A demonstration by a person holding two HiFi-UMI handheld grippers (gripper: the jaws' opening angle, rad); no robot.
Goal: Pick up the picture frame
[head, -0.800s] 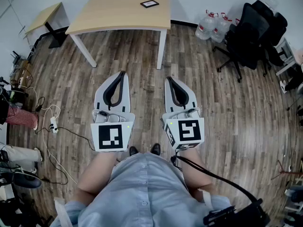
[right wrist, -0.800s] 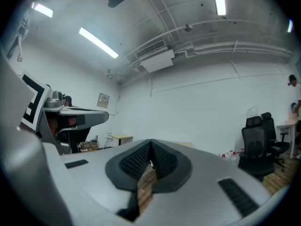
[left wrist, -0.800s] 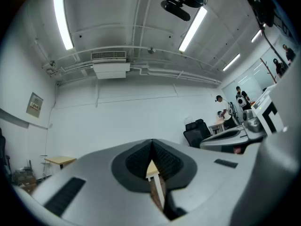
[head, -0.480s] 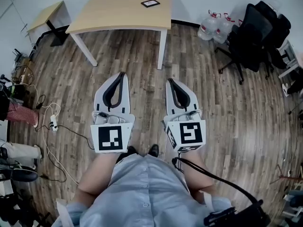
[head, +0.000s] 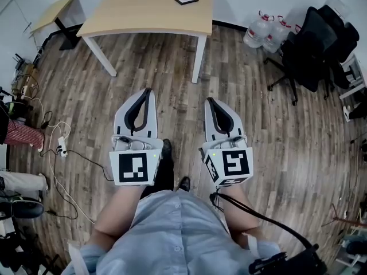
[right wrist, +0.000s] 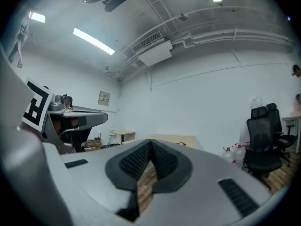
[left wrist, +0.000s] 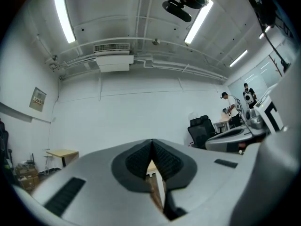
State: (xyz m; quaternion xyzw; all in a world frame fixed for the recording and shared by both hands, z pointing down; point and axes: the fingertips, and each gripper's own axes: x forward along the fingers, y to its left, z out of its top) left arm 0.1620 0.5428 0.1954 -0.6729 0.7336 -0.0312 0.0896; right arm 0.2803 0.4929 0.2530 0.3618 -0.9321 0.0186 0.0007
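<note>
A small black picture frame [head: 186, 0] lies flat on the far part of a light wooden table [head: 143, 13] at the top of the head view. My left gripper [head: 148, 90] and right gripper [head: 209, 101] hang side by side over the wooden floor, well short of the table. Both are shut, tips touching, with nothing between them. In the right gripper view the table [right wrist: 176, 140] shows low ahead, and the frame [right wrist: 181, 143] is a thin dark sliver on it. The left gripper [left wrist: 152, 142] view shows only wall, ceiling and a strip of table beyond the jaws.
A small side table [head: 54, 13] stands at the far left. Water jugs [head: 265, 32] and black office chairs [head: 318, 39] crowd the right. Cables and a power strip [head: 60, 150] trail over the floor at left. My feet [head: 172, 168] show between the grippers.
The table and frame have slid toward the top edge of the head view. A leg has stepped forward between the grippers. Both grippers stay shut.
</note>
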